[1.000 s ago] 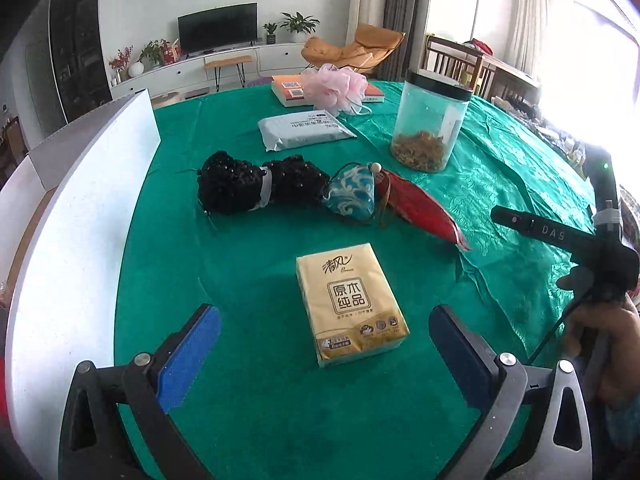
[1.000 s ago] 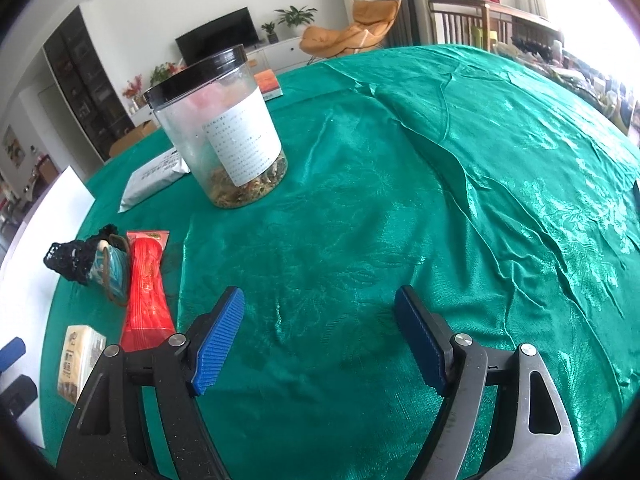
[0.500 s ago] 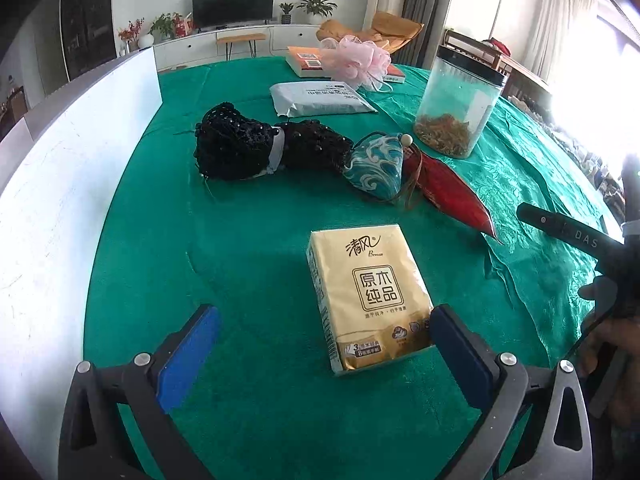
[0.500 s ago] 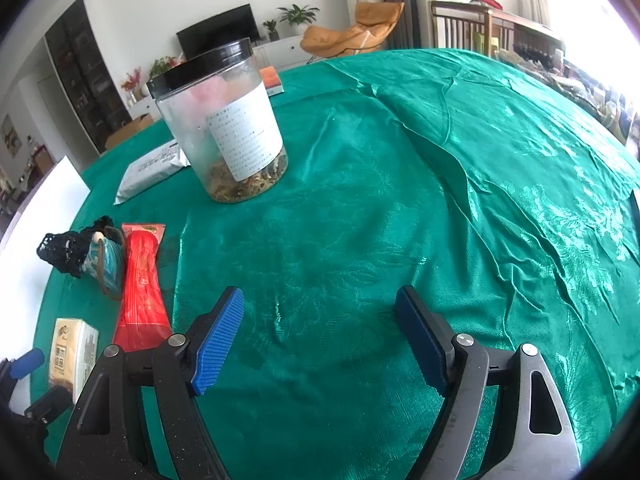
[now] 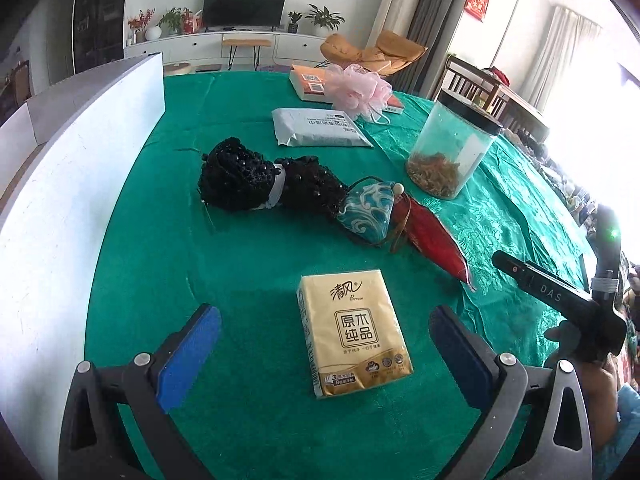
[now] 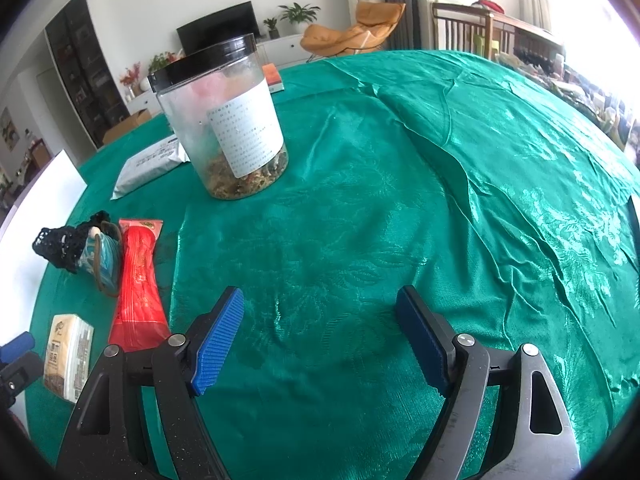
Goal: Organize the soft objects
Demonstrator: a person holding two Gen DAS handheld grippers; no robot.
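The right gripper [image 6: 320, 336] hangs with jaws wide apart over bare green tablecloth [image 6: 460, 184]. A black-lidded clear jar [image 6: 224, 120] stands beyond; at left lie a red packet [image 6: 138, 276], a black beaded bag [image 6: 64, 242] and a tissue pack [image 6: 68, 356].

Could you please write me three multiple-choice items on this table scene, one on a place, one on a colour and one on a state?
1. Where does the gold tissue pack lie?
A. inside the jar
B. on the green tablecloth, between the left gripper fingers
C. on the book

2. What colour is the clear plastic jar's lid?
A. black
B. white
C. red

3. How do the right gripper jaws stand?
A. shut on the jar
B. shut on cloth
C. open, holding nothing

Answers: B, the pack sits on the cloth between the blue pads; A, the rim is black; C, only tablecloth shows between the spread pads.
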